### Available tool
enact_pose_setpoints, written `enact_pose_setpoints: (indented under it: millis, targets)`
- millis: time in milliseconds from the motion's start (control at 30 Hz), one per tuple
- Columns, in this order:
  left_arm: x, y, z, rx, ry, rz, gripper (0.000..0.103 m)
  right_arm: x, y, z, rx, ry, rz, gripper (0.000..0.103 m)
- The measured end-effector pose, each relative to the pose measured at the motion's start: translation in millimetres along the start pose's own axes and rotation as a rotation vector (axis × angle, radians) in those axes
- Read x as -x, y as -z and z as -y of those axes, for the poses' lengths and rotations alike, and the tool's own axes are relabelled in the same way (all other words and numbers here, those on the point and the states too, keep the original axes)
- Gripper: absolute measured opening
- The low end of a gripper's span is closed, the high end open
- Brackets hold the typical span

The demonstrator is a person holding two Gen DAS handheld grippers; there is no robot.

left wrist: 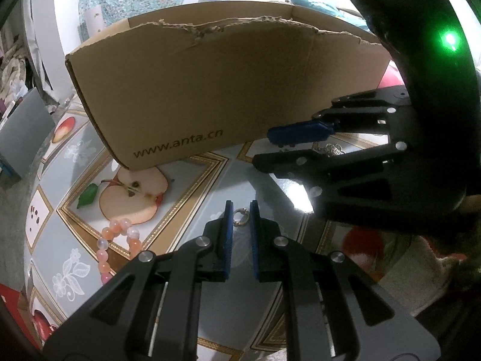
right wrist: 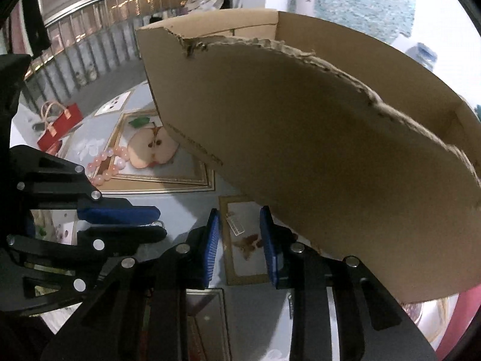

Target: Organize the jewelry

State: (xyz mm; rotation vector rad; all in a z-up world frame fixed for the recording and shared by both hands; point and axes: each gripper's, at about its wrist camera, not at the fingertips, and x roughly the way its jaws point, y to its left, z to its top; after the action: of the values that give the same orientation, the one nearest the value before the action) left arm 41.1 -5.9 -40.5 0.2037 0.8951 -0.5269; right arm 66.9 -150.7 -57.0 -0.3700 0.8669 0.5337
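A small metal ring (left wrist: 240, 217) sits between the blue pads of my left gripper (left wrist: 241, 204), which is shut on it just above the table. In the right wrist view the left gripper (right wrist: 161, 222) comes in from the left, and the ring (right wrist: 159, 224) peeks out at its tip. My right gripper (right wrist: 239, 210) hovers close to the box's near wall with a narrow gap. A small clear piece (right wrist: 237, 225) lies on the cloth between its pads, untouched. In the left wrist view the right gripper (left wrist: 262, 147) has something silvery (left wrist: 332, 149) behind its fingers. A pink bead bracelet (left wrist: 117, 240) lies at the left.
An open cardboard box (left wrist: 210, 90) with a torn top edge stands on the fruit-print tablecloth (left wrist: 135, 192) right behind both grippers. A red gift bag (right wrist: 60, 129) stands far left. The bracelet (right wrist: 105, 165) lies beside the printed apple half.
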Motion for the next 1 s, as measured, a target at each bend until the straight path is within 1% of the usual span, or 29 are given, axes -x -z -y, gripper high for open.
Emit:
enact_pose_setpoints:
  millis: [33,100,167,400,500,667,767,1000]
  targets:
    - [1,0,-1,0.001,0.001,0.001,0.010,0,0,0,-0.003,-0.019,-0.009,0.018]
    - [1,0,-1,0.004,0.004,0.002,0.010,0,-1,1,-0.010,-0.044,-0.023,0.009]
    - [1,0,-1,0.003,0.006,0.003,0.010,0,-2,2,-0.021,-0.066,-0.034,0.005]
    - [1,-1,-3,0.006,0.009,0.005,0.010,2,-2,12,-0.099,-0.113,-0.022,0.005]
    - [1,-1,-5,0.011,0.011,0.007,0.010,7,-3,12,-0.115,-0.114,-0.006,0.005]
    - [2,2,-11,0.024,0.031,0.014,0.009,28,-3,15,-0.146,-0.115,0.042,0.005]
    - [6,4,-18,0.038,0.045,0.021,0.003,43,-2,18,-0.166,-0.113,0.076,0.005]
    - [14,5,-24,0.045,0.044,0.043,0.002,77,-3,25,-0.196,-0.106,0.165,0.005]
